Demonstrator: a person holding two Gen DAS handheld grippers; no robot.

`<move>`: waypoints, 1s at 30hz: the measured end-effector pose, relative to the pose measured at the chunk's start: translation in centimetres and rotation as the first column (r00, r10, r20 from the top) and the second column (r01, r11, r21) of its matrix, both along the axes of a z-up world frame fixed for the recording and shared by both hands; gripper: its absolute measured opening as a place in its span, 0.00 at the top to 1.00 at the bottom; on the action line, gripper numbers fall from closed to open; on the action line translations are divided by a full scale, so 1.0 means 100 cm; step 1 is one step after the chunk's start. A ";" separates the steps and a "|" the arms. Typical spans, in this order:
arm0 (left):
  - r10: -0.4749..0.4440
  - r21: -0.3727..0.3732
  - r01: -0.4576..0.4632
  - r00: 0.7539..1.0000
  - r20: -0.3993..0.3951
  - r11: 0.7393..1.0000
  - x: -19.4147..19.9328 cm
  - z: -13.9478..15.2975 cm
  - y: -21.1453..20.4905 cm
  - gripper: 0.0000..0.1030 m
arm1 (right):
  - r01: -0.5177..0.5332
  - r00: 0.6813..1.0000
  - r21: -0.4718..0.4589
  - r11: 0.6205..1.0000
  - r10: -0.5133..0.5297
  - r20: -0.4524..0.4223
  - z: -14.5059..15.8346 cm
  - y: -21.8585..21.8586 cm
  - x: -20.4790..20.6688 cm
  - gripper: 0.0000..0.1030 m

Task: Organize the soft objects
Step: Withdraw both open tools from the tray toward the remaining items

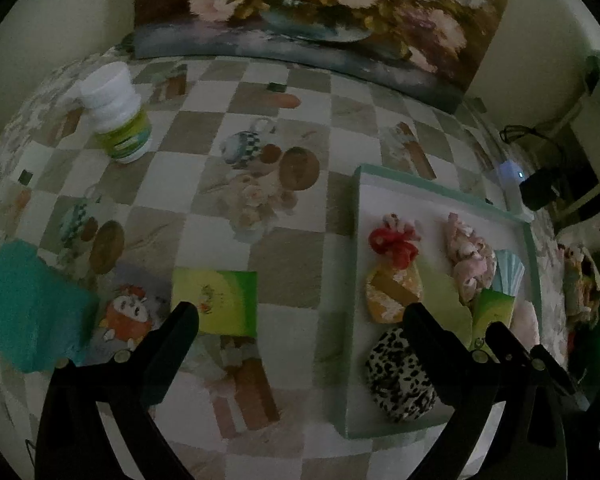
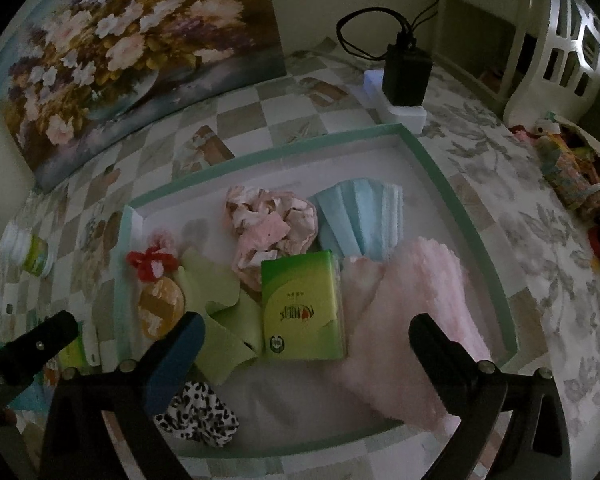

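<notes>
A white tray with a mint-green rim (image 1: 440, 189) (image 2: 458, 216) holds soft things. In it lie a pink fluffy towel (image 2: 412, 312), blue face masks (image 2: 360, 216), a crumpled pink cloth (image 2: 268, 224), a green cloth (image 2: 220, 320), a red bow (image 2: 152, 260), an orange pouch (image 2: 160, 308) and a leopard-print scrunchie (image 2: 196, 412). My right gripper (image 2: 306, 330) stands open over a green tissue pack (image 2: 300, 308) in the tray, pads clear of it. My left gripper (image 1: 300, 316) is open above the tablecloth. A second green tissue pack (image 1: 216, 302) lies by its left finger, and a teal cloth (image 1: 32, 308) lies further left.
A white bottle with a green label (image 1: 120, 120) stands at the table's far left. A flower painting (image 1: 300, 8) leans on the back wall. A power strip with a black adapter (image 2: 404, 76) sits behind the tray. A white chair (image 2: 560, 40) and a pile of colourful items (image 2: 572, 172) are at right.
</notes>
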State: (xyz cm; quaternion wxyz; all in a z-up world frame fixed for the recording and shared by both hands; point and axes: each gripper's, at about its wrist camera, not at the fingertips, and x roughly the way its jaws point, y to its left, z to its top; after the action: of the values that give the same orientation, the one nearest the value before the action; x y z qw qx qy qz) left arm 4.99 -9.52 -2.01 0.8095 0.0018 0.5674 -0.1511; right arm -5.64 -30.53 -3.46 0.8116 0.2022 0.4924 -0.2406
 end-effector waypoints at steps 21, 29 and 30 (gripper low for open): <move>0.147 -0.027 -0.145 0.986 0.079 0.989 -0.022 0.014 0.064 0.01 | -0.178 0.982 -0.057 0.982 0.181 0.045 0.031 0.073 0.002 0.00; 0.248 -0.039 -0.247 0.969 0.010 0.968 -0.023 -0.002 0.092 0.01 | -0.275 0.961 -0.025 0.961 0.276 0.031 0.024 0.100 0.009 0.00; 0.261 -0.038 -0.261 0.965 -0.001 0.965 -0.023 -0.004 0.095 0.01 | -0.282 0.959 -0.027 0.959 0.282 0.028 0.024 0.103 0.009 0.00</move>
State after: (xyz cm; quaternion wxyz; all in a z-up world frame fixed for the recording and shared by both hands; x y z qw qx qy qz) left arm 2.70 0.03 -2.41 0.8234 -0.0880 0.5580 -0.0541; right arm -4.70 -20.25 -1.03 0.8475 0.1243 0.5006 -0.1249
